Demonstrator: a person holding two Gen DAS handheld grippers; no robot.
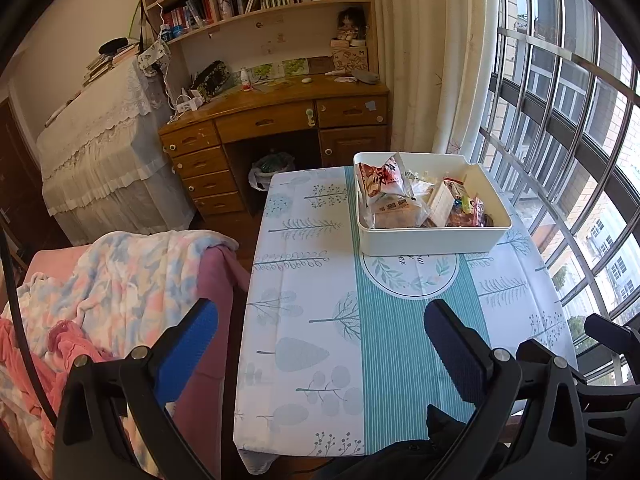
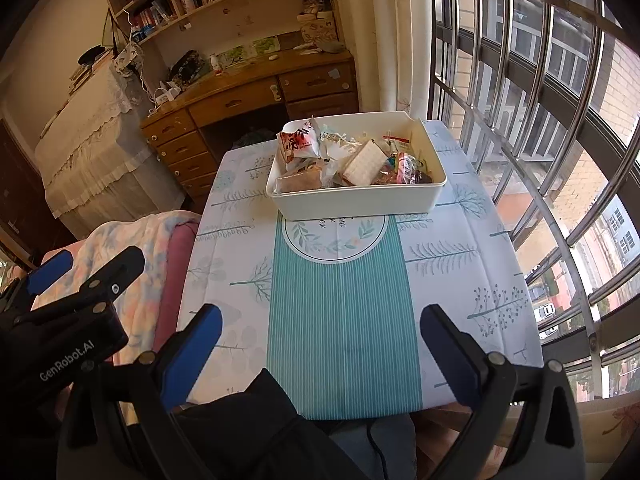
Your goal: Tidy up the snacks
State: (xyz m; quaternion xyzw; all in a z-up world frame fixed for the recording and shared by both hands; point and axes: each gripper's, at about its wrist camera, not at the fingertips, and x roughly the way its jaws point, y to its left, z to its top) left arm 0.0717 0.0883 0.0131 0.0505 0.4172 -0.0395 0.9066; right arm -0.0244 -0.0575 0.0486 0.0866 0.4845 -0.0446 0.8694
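Observation:
A white bin (image 1: pixel 428 240) (image 2: pixel 352 202) stands at the far end of the small table and is full of wrapped snacks, among them a red-and-white packet (image 1: pixel 380 180) (image 2: pixel 298 144) and a brown cake pack (image 2: pixel 300 180). My left gripper (image 1: pixel 320 320) hovers open over the near left part of the table, nothing between its blue pads. My right gripper (image 2: pixel 320 324) hovers open above the near edge, empty as well. In the right wrist view the left gripper (image 2: pixel 86 266) shows at the left, open. Both grippers are well short of the bin.
The table (image 1: pixel 312 320) wears a tree-print cloth with a teal striped runner (image 2: pixel 344 320). A pink chair with a pastel blanket (image 1: pixel 120 280) stands left. A wooden desk (image 1: pixel 280 116) and a bed lie beyond. Barred windows (image 2: pixel 540 160) close the right side.

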